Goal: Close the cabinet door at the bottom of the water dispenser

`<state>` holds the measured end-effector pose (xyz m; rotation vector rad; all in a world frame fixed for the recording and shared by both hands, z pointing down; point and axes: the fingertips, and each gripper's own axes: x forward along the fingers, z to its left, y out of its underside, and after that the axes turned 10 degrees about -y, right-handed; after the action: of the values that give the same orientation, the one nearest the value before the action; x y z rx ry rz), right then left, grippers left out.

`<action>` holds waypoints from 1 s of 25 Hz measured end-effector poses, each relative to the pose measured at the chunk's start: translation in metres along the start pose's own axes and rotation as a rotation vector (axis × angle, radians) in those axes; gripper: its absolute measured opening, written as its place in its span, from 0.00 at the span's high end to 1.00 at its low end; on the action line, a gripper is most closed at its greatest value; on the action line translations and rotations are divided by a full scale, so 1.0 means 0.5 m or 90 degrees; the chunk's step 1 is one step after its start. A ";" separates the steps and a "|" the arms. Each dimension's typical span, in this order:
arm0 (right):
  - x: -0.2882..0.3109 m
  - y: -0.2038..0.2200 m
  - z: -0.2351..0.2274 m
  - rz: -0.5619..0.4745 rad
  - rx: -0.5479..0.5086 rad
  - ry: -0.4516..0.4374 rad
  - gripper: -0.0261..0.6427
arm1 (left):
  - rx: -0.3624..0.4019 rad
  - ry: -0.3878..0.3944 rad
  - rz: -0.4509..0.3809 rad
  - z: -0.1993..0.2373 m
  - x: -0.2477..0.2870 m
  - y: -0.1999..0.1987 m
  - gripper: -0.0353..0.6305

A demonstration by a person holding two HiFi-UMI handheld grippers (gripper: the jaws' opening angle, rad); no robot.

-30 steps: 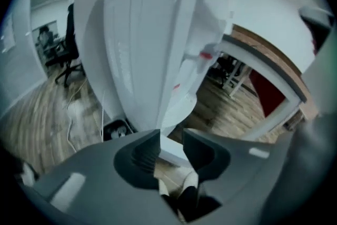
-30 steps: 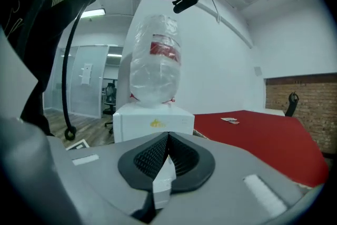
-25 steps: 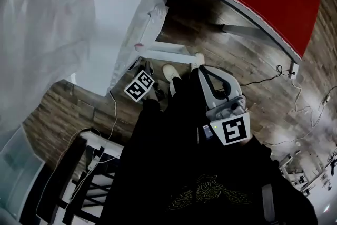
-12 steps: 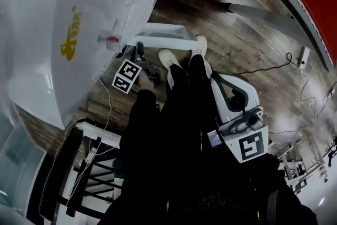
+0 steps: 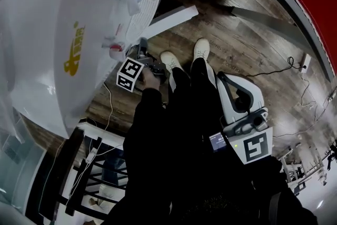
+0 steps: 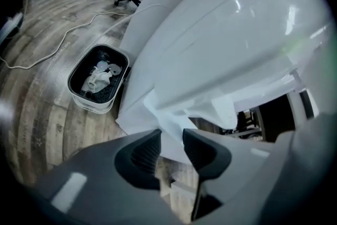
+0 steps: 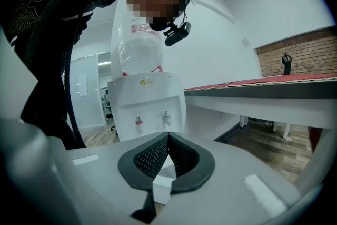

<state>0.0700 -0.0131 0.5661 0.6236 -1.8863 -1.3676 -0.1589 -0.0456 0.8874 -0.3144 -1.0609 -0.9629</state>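
The white water dispenser (image 5: 79,45) fills the left of the head view, with its bottom cabinet door (image 5: 176,14) swung out over the wooden floor. My left gripper (image 5: 141,47) is down at the dispenser's base. In the left gripper view the left gripper (image 6: 172,147) is open and its jaws have just been closing. The edge of the white door (image 6: 168,131) runs between them, with a gap still showing at the pads. My right gripper (image 5: 222,79) hangs back by the person's right leg. In the right gripper view the right gripper (image 7: 168,138) is shut on nothing and faces the dispenser (image 7: 147,108).
A bin (image 6: 98,79) with crumpled paper stands beside the dispenser, and a cable (image 6: 63,39) trails over the floor. A black rack (image 5: 79,176) is at the lower left. A red-topped table (image 7: 263,87) runs along the right. The person's shoes (image 5: 171,60) stand near the door.
The left gripper has sunk to the dispenser's base and rolled. The right gripper has dropped lower. The door panel now shows at a different angle to the dispenser.
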 end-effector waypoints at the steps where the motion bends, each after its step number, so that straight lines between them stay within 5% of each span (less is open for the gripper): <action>1: 0.002 -0.001 -0.002 0.000 -0.002 -0.001 0.97 | 0.003 0.010 0.001 -0.006 0.004 -0.001 0.75; 16: 0.024 0.015 -0.001 0.015 0.013 0.003 0.97 | 0.056 0.079 -0.012 -0.064 0.040 -0.028 0.87; 22: 0.027 0.023 -0.019 0.035 0.011 0.043 0.97 | 0.221 0.068 0.053 -0.043 0.024 0.023 0.94; 25: 0.023 0.036 -0.030 0.054 0.018 0.073 0.97 | 0.234 0.073 0.062 -0.035 -0.003 0.035 0.94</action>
<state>0.0748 -0.0245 0.5888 0.6155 -1.8222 -1.2282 -0.1345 -0.0461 0.8814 -0.0077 -1.0837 -0.6742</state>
